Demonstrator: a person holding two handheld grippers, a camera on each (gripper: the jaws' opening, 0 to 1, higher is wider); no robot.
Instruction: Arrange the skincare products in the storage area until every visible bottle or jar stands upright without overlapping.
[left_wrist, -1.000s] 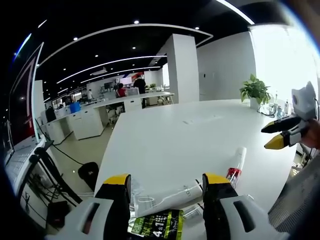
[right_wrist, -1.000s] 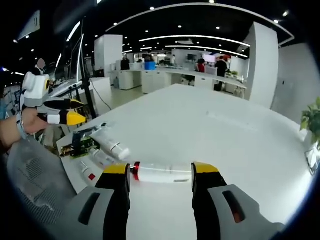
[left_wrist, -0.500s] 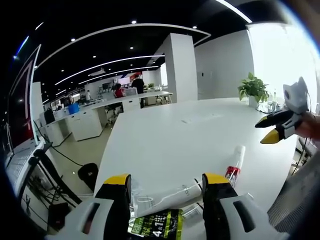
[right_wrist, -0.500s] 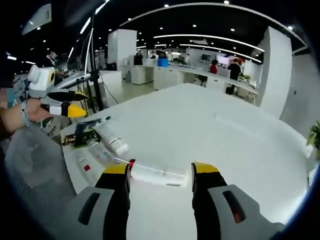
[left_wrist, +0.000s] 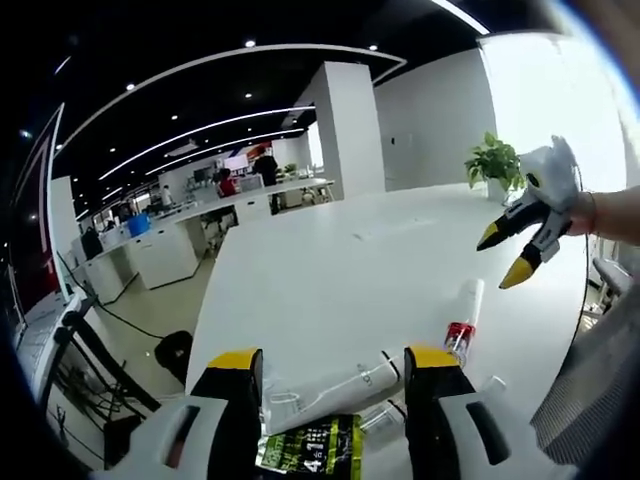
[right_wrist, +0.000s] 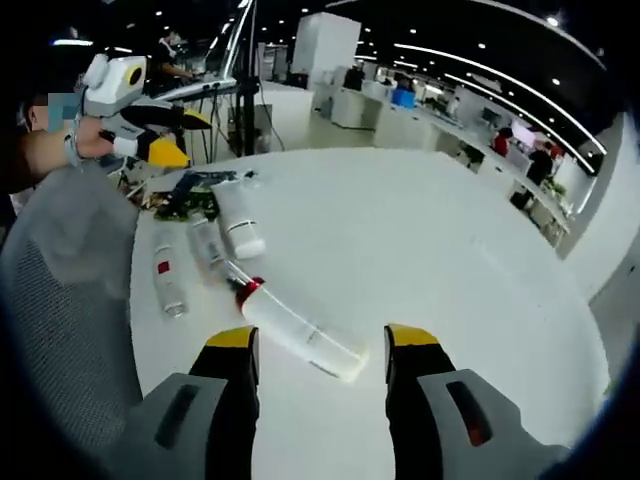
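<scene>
Left gripper view: the left gripper (left_wrist: 333, 368) is hovering with its jaws spread wide and empty over a white tube (left_wrist: 335, 388) and a green sachet (left_wrist: 310, 446) lying on the white table (left_wrist: 330, 260). Right gripper view: the right gripper (right_wrist: 322, 345), jaws likewise wide and empty, is hanging above a red-capped white tube (right_wrist: 295, 327) lying flat, with a white jar (right_wrist: 240, 221) and a small bottle (right_wrist: 168, 281) lying nearby.
</scene>
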